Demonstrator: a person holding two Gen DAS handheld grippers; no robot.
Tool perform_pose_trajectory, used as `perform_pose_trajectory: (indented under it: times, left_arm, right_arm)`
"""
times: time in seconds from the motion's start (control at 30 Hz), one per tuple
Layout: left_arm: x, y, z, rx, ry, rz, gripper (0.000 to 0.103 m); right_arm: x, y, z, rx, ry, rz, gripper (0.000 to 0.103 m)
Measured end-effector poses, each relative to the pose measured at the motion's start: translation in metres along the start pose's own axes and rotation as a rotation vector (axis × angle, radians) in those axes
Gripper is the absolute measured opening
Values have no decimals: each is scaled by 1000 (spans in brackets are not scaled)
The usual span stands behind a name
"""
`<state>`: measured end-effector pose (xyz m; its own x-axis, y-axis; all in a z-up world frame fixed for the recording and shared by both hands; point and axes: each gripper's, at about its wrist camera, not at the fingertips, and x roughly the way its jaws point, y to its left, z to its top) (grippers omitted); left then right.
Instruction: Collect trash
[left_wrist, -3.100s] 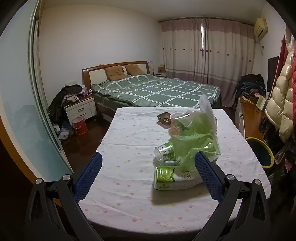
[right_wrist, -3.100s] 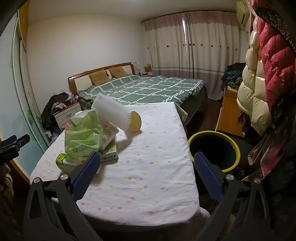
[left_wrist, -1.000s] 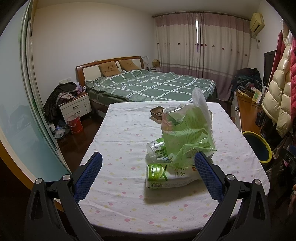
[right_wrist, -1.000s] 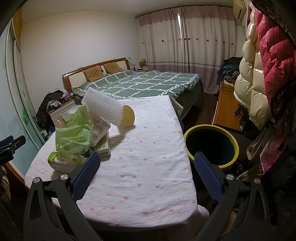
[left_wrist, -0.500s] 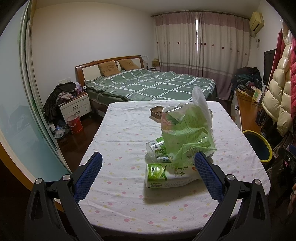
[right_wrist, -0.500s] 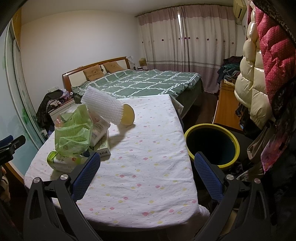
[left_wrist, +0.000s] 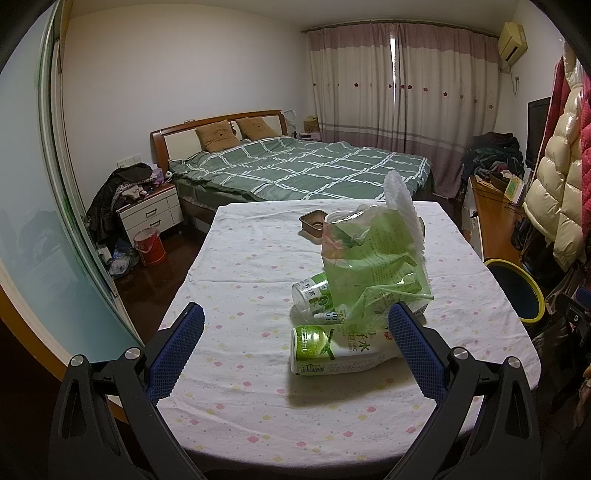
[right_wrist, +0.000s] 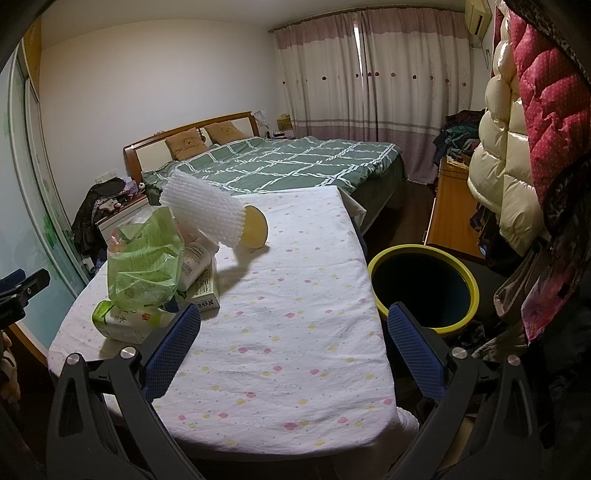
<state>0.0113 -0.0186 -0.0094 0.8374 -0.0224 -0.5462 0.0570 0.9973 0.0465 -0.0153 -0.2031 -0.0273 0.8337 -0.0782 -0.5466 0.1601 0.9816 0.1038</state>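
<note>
Bedroom setting: a table (left_wrist: 240, 280) under a white cloth with small pastel flower prints fills the foreground, and beyond it stand a bed (left_wrist: 295, 166) with a green checked cover and a wall of closed curtains (left_wrist: 399, 107).

Trash, grouped on the table: a crumpled green plastic bag (left_wrist: 373, 266) rises at the centre of the group. Touching the bag on the side nearest the left wrist camera lies a green-and-white drink carton (left_wrist: 332, 349) on its side. A clear cup with a green label (left_wrist: 312, 297) lies tipped just behind the carton, against the bag. A white foam fruit net (right_wrist: 205, 208) leans over the bag's far side, and a yellow round object (right_wrist: 255, 226) sits at the net's lower end. A small brown tray (left_wrist: 313, 222) rests on the cloth beyond the bag, towards the bed.

Bin: a yellow-rimmed bin (right_wrist: 423, 290) stands on the floor just beside the table edge away from the bag.

Tools: the left gripper (left_wrist: 295, 350) has its 2 blue-padded fingers spread wide, empty, with the carton seen between them. The right gripper (right_wrist: 293, 352) is likewise spread wide and empty above bare cloth.
</note>
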Motion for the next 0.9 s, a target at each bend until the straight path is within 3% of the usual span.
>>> perform_pose_trajectory:
  times: [0.17,0.47,0.63,0.9]
  left_arm:
    - [5,2,-1,-1,4,12,98]
    - [15,16,-3,-16,13,52,98]
    - [28,21,-6,-22,35,52,98]
    - [48,32,-6,-22,51,72,98]
  right_arm:
    - [8,3,0,-6,14,15,97]
    - [53,51,10,-74,70,161,97]
    - [88,78,25,-74,112,256,70]
    - [137,108,48,-62,172,309,54]
